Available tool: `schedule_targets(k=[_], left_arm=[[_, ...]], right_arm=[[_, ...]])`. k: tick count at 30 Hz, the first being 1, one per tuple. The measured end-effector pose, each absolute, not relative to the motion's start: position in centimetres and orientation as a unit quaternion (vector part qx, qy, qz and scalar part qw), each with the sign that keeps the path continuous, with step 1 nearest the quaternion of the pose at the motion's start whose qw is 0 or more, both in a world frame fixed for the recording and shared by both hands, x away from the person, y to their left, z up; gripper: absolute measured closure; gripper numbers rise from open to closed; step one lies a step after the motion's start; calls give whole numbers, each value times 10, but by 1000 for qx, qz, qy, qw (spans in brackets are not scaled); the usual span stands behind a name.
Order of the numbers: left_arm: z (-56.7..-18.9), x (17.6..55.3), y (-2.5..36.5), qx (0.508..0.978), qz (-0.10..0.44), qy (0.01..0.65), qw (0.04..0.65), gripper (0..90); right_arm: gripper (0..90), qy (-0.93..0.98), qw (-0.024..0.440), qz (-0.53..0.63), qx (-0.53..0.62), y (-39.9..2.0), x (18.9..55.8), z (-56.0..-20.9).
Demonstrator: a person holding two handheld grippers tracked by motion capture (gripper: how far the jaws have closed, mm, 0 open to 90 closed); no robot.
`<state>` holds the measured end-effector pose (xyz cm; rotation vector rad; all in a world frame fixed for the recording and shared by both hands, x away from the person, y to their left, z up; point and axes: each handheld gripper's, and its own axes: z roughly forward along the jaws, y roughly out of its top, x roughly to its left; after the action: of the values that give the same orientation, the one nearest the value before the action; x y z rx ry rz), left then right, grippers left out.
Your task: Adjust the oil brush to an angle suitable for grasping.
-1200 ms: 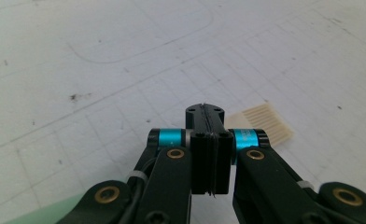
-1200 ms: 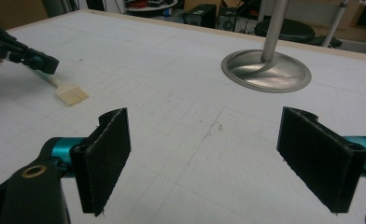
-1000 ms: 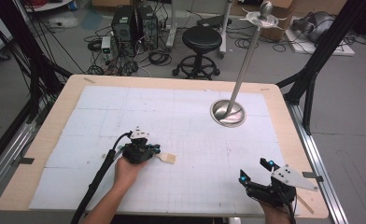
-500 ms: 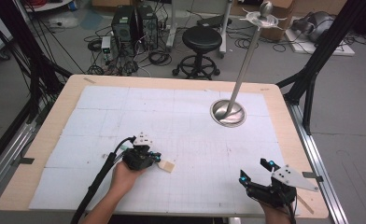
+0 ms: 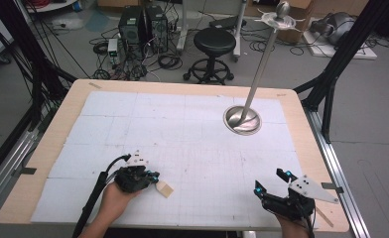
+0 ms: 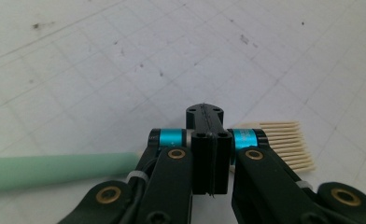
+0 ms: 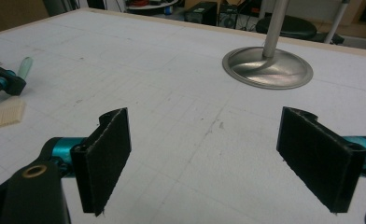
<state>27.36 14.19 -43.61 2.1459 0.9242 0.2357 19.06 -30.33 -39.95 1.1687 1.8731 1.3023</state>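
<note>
A person seated at the near edge of a white gridded table [image 5: 192, 129] works with a handheld gripper in each hand. The left gripper [image 5: 150, 179], seen from above near the table's front left, has its jaws pressed fully together around the middle of a small brush [image 6: 277, 142]; in the left gripper view the two black jaws meet with no gap between them, the brush's pale green handle [image 6: 55, 169] runs out to one side and its tan, straw-coloured bristles [image 6: 284, 144] fan out to the other. In the high view the bristle end [image 5: 164, 189] lies at the tip of that gripper, low over the white surface; whether it touches the table cannot be told. The right gripper [image 5: 272, 186] sits well apart at the front right corner, its jaws spread wide with nothing between them; the right gripper view looks between the two dark pads [image 7: 107, 156] across bare gridded surface. That view also catches the brush [image 7: 8, 113] far off at its left edge, bristles toward the camera, with the left gripper [image 7: 3, 81] clamped just behind them. A polished metal stand [image 5: 242, 119], with a round dished base and a slim upright pole, rises from the far right part of the table, well away from both grippers.
</note>
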Motion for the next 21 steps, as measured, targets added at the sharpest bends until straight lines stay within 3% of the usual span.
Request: schedule_targets(k=[8, 13, 21], left_arm=[[-429, 265, 157, 820, 100, 378, 418, 887], [-433, 252, 128, 816, 71, 356, 449, 872], [-446, 246, 105, 835, 70, 344, 423, 871]], right_arm=[[169, 704, 280, 484, 437, -300, 192, -400], [169, 704, 279, 485, 437, -300, 192, -400], [169, 705, 279, 485, 437, -300, 192, -400]])
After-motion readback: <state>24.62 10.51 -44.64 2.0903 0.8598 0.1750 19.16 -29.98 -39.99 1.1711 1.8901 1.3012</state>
